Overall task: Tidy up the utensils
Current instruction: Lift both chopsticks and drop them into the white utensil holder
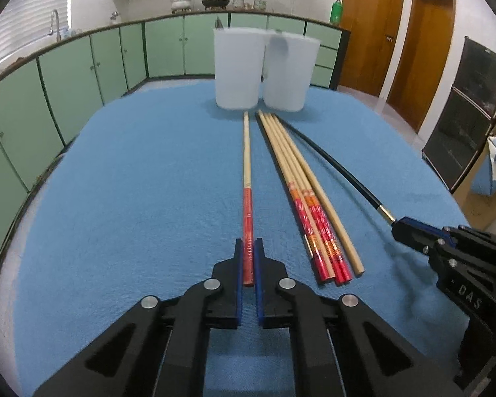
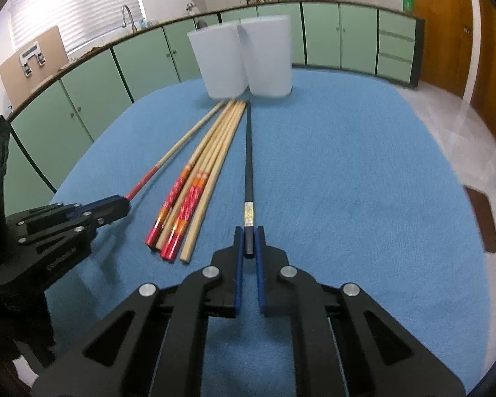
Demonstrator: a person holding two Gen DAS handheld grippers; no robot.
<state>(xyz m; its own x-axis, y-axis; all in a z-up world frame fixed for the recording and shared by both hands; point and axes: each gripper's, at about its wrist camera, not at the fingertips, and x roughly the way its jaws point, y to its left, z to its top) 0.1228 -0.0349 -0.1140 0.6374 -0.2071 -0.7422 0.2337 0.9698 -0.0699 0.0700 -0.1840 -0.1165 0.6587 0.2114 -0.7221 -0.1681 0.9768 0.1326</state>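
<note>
Two white plastic cups stand side by side at the far end of the blue cloth; they also show in the right wrist view. My left gripper is shut on the red end of a wooden chopstick. My right gripper is shut on the butt of a black chopstick, which also shows in the left wrist view. Between them lies a bundle of wooden chopsticks with red-orange ends.
The table is covered with a blue cloth. Green kitchen cabinets run behind it, with wooden doors at the right. A black cabinet stands right of the table.
</note>
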